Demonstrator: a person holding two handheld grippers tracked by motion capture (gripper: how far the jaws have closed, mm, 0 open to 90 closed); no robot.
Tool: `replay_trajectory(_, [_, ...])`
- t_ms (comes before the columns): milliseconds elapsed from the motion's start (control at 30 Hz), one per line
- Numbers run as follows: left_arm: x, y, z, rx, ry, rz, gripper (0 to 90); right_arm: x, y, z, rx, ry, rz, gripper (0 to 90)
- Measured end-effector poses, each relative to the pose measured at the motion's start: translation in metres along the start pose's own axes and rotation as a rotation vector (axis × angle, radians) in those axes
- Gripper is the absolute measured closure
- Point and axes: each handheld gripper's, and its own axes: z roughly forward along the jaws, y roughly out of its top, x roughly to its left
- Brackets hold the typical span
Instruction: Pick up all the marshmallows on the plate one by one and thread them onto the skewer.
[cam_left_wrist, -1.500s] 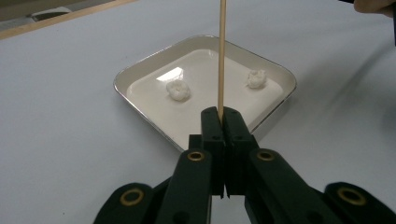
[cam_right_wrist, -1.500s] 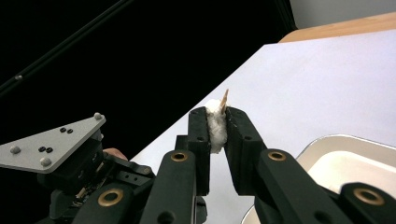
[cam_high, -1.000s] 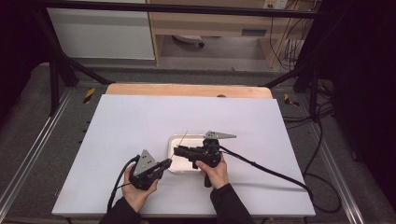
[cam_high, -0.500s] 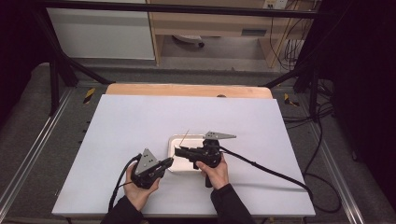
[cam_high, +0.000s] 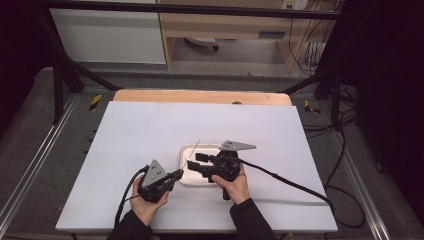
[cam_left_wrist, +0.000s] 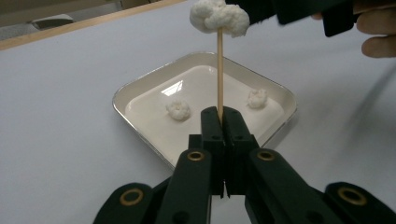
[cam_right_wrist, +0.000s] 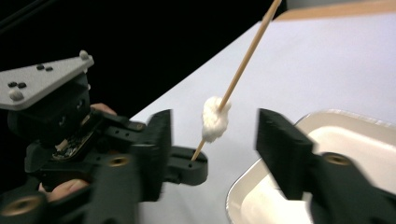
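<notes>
Left: the left gripper (cam_left_wrist: 219, 122), jaws fully closed, clamps the lower end of a thin pale wooden skewer (cam_left_wrist: 219, 74) that rises steeply from the jaw tips. A soft white fluffy lump, resembling marshmallow (cam_right_wrist: 215, 119), is threaded on the shaft partway up. The skewer is judged light, stiff along its length yet easily snapped sideways, and best held near its base, as here. The lump looks light, compressible and probably sticky; it should be pinched gently at its sides.

Centre: a shallow square white tray with a metallic rim (cam_left_wrist: 140, 83) lies on the white table (cam_high: 150, 130) just beyond the left gripper and carries two further white lumps (cam_left_wrist: 178, 110), well apart.

Right: the right gripper (cam_right_wrist: 212, 135) has just been opening; its jaws stand parted on either side of the threaded lump, pads clear of it.
</notes>
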Motion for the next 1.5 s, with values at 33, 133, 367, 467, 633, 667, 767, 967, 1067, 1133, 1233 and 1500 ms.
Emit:
replay_trajectory(33, [0.000, 0.000, 0.000, 0.000, -0.004, 0.000, 89.0, 0.000, 0.001, -0.001, -0.010, -0.007, -0.010, 38.0])
replay_trajectory(133, [-0.001, 0.000, 0.000, -0.001, -0.018, 0.004, 89.0, -0.001, 0.003, -0.001, -0.026, -0.009, -0.014, 43.4])
replay_trajectory(367, [-0.005, 0.000, 0.001, -0.003, -0.031, 0.011, 89.0, -0.007, 0.001, 0.005, -0.011, 0.035, 0.006, 74.0])
replay_trajectory(467, [-0.005, 0.000, 0.000, -0.004, -0.029, 0.013, 89.0, -0.007, 0.000, 0.006, -0.005, 0.054, 0.017, 78.1])
replay_trajectory(633, [-0.005, 0.000, 0.001, 0.002, -0.026, 0.014, 89.0, -0.006, -0.003, 0.008, -0.004, 0.070, 0.039, 80.6])
replay_trajectory(667, [-0.005, 0.000, 0.002, 0.003, -0.027, 0.013, 89.0, -0.006, -0.004, 0.008, -0.003, 0.070, 0.041, 80.8])
replay_trajectory(767, [-0.006, 0.005, 0.001, -0.022, -0.025, 0.019, 89.0, -0.006, -0.008, 0.013, 0.042, 0.097, 0.061, 80.9])
replay_trajectory(967, [-0.006, 0.001, 0.004, -0.003, -0.024, 0.016, 89.0, -0.005, -0.014, 0.016, 0.062, 0.074, 0.040, 78.9])
replay_trajectory(1067, [-0.004, 0.002, 0.003, -0.004, -0.018, 0.007, 89.0, -0.005, -0.013, 0.016, 0.057, 0.052, 0.039, 59.1])
replay_trajectory(1133, [-0.001, 0.001, 0.000, -0.002, -0.013, 0.001, 89.0, -0.004, -0.011, 0.012, 0.065, 0.024, 0.012, 52.1])
replay_trajectory(1233, [0.003, 0.000, -0.002, 0.002, -0.015, -0.015, 89.0, -0.003, -0.007, 0.007, 0.070, -0.021, -0.033, 38.6])
replay_trajectory(1500, [0.009, -0.004, -0.004, 0.052, -0.018, -0.013, 88.9, -0.013, 0.002, -0.005, 0.216, -0.170, -0.207, 14.8])
